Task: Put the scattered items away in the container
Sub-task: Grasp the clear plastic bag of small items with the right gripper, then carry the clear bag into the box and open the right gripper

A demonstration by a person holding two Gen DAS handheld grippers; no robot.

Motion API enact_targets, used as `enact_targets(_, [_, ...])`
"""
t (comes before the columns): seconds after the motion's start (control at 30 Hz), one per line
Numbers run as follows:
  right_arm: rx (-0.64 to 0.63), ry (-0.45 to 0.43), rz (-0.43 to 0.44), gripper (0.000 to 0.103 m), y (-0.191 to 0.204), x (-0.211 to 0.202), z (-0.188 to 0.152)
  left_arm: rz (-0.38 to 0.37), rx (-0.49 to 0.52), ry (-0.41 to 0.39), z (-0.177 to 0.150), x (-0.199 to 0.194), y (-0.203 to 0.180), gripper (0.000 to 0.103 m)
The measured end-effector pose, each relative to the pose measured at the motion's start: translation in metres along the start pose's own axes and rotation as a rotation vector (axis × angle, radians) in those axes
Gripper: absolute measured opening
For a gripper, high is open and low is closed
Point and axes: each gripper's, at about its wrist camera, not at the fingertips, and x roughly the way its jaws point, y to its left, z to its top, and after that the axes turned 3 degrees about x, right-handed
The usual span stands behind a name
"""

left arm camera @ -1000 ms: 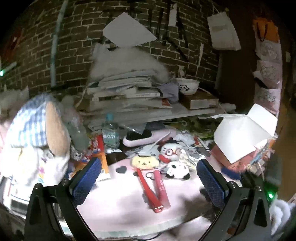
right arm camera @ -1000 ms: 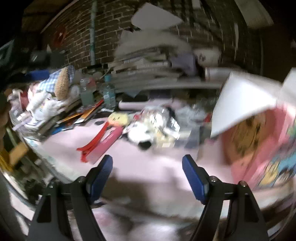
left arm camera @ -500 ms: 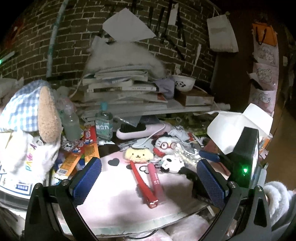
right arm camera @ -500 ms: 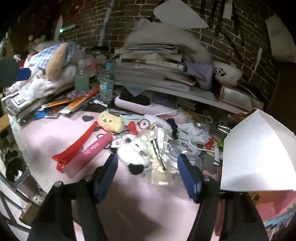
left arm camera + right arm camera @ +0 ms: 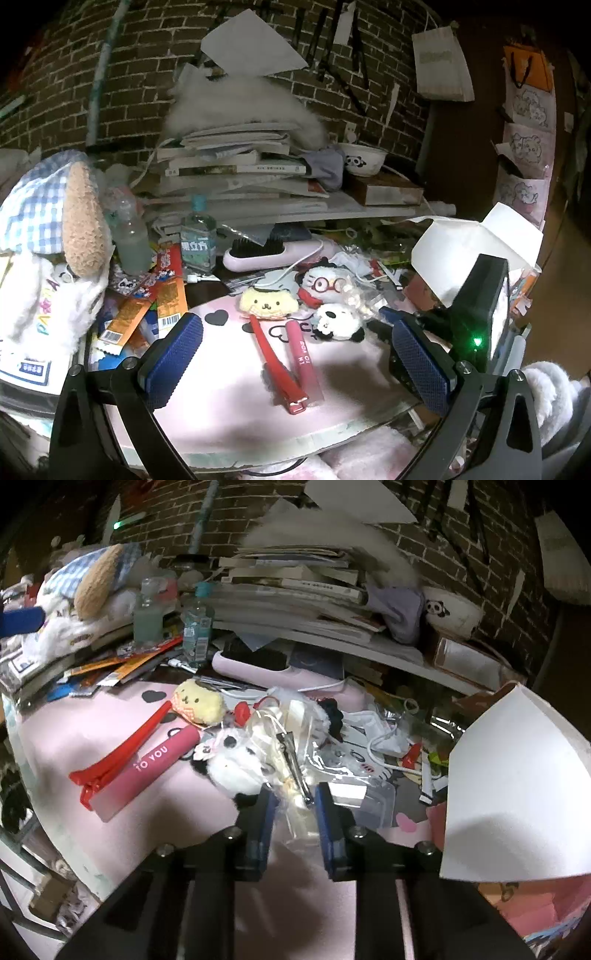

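My right gripper (image 5: 293, 801) is closing its jaws on a clear plastic packet (image 5: 291, 760) with a metal hair clip inside; the blue pads pinch its near end. The packet lies against a panda plush (image 5: 229, 764). Left of them are a pink tube (image 5: 147, 768), a red hair clip (image 5: 122, 749) and a yellow dog plush (image 5: 199, 701). The container, a pink box with white flaps (image 5: 517, 775), stands to the right. My left gripper (image 5: 295, 354) hovers open over the pink table (image 5: 229, 406), nothing between its fingers. The right gripper's black housing (image 5: 476, 325) shows at the right there.
A stack of books (image 5: 236, 166) and a panda bowl (image 5: 364, 160) fill the shelf behind. Bottles (image 5: 197, 240), a pink hairbrush (image 5: 273, 254), snack packets (image 5: 162, 302) and a big plush toy (image 5: 55, 236) crowd the left. Cables and scraps (image 5: 388, 746) lie near the box.
The right gripper swung in toward the pile beside the panda plush and its jaws narrowed onto the clear packet. Its housing came into the left wrist view. The left gripper stayed open.
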Motion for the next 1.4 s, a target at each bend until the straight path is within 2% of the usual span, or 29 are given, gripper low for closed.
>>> enact_targets(0.2, [-0.035,-0.055,-0.036,0.009,0.009,-0.013,-0.002,0.011,0.002,0.017,0.001,0.003,-0.001,0.103])
enact_targets(0.33, [-0.089,-0.137,-0.096,0.008,0.021,-0.029,-0.003,0.015,-0.005,0.028,-0.001,0.005,0.002,0.103])
enact_targets(0.7, [-0.202,-0.324,-0.193,0.007,0.045,-0.068,0.003,0.007,-0.027,0.018,-0.003,0.001,0.007,0.103])
enact_targets(0.97, [-0.192,-0.424,-0.262,0.007,0.026,-0.11,0.022,-0.019,-0.018,0.01,0.003,0.0,0.0,0.103])
enact_targets(1.07, [-0.156,-0.392,-0.265,0.007,0.001,-0.124,0.031,-0.04,-0.005,0.016,0.007,0.004,-0.008,0.103])
enact_targets(1.13, [-0.076,-0.321,-0.195,0.007,-0.029,-0.132,0.039,-0.053,0.004,0.019,0.009,0.007,-0.015,0.103])
enact_targets(1.27, [0.053,-0.202,-0.134,0.007,-0.087,-0.139,0.051,-0.073,0.036,0.027,0.013,0.012,-0.03,0.103])
enact_targets(1.4, [0.132,-0.033,-0.102,0.007,-0.141,-0.128,0.052,-0.085,0.058,0.037,0.014,0.018,-0.04,0.103])
